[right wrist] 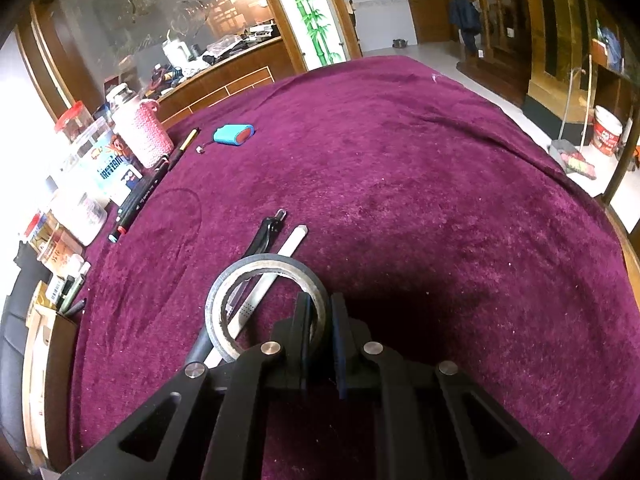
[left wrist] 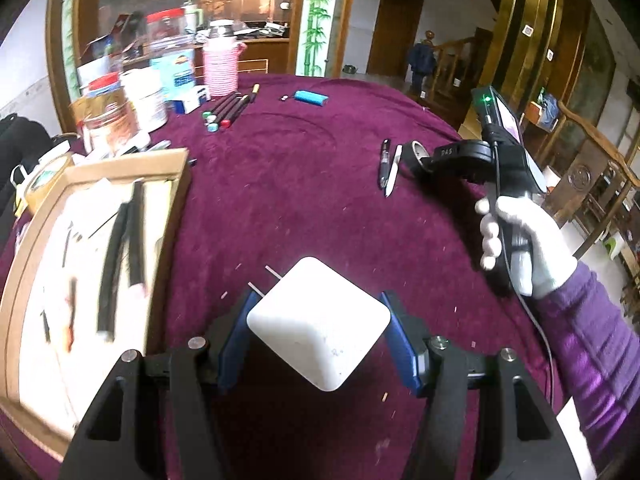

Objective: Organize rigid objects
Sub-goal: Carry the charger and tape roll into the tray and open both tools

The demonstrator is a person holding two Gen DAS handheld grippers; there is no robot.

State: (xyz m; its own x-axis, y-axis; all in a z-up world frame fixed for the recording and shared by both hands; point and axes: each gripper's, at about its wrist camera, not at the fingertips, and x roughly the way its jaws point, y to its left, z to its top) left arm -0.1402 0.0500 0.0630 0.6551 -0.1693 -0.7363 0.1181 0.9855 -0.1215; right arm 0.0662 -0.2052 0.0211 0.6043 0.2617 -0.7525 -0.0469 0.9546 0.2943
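Between our left gripper's (left wrist: 320,340) blue pads sits a white square charger (left wrist: 320,328), clamped at a half-wide spread above the plum velvet tablecloth (right wrist: 440,200). Our right gripper (right wrist: 320,332) has its jaws pinched nearly together on the wall of a grey tape roll (right wrist: 266,304), near the table's right edge, over a black clipper (right wrist: 266,234) and a white stick (right wrist: 276,272). By the left edge lies a cardboard tray (left wrist: 176,208); markers (left wrist: 228,110), jars (left wrist: 108,120) and a blue battery pack (left wrist: 311,97) line the far edge, before a glass partition (right wrist: 140,12).
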